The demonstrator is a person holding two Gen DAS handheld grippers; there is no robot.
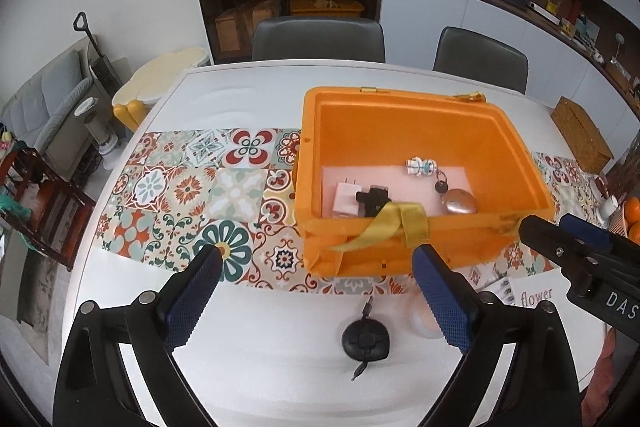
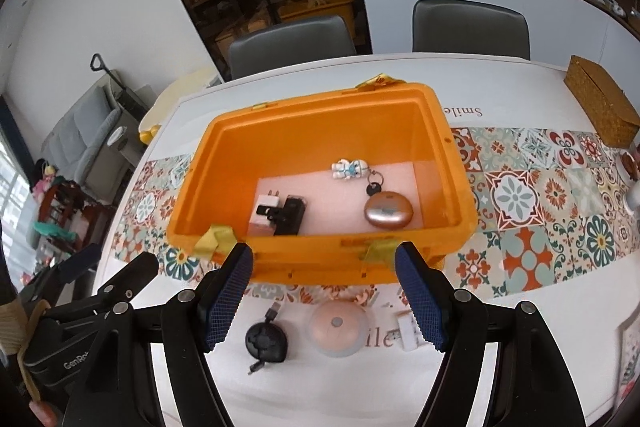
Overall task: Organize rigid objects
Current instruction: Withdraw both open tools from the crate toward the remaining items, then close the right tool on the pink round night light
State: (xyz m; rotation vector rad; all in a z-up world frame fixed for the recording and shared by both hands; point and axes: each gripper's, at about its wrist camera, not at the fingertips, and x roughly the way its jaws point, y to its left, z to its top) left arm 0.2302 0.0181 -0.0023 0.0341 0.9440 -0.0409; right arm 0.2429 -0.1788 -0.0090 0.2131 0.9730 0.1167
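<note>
- The left gripper [image 1: 318,291] is hovering with its jaws spread wide and gripping nothing, above the near edge of the table [image 1: 248,367].
- Between and just beyond its fingers, the black retractable cable reel [image 1: 365,341] is lying on the bare white surface near the near edge, with a plug end sticking out toward the orange box [image 1: 516,155].
- Just right of the reel, the round translucent pink case [image 1: 420,319] is sitting partly hidden behind the left gripper's right finger.
- The right gripper [image 2: 324,287] is also hanging wide apart and empty, its fingertips reaching over the near wall of the orange box [image 2: 320,263].
- Below that gap, the black retractable cable reel [image 2: 267,342] and the round translucent pink case [image 2: 339,327] are lying side by side between box and near edge, close but apart.
- A small white block [image 2: 408,331] is showing just right of the case, partly hidden by the right finger.
- Inside the box, the white charger plug [image 2: 265,211] and a black adapter [image 2: 289,215] are touching at the left near corner.
- A small figure keychain [image 2: 352,169] is lying toward the far wall, its black tag [image 2: 374,188] just beside the rose-gold oval case [image 2: 388,213].
- A woven box [image 2: 602,101] is sitting by the table's far right corner.
</note>
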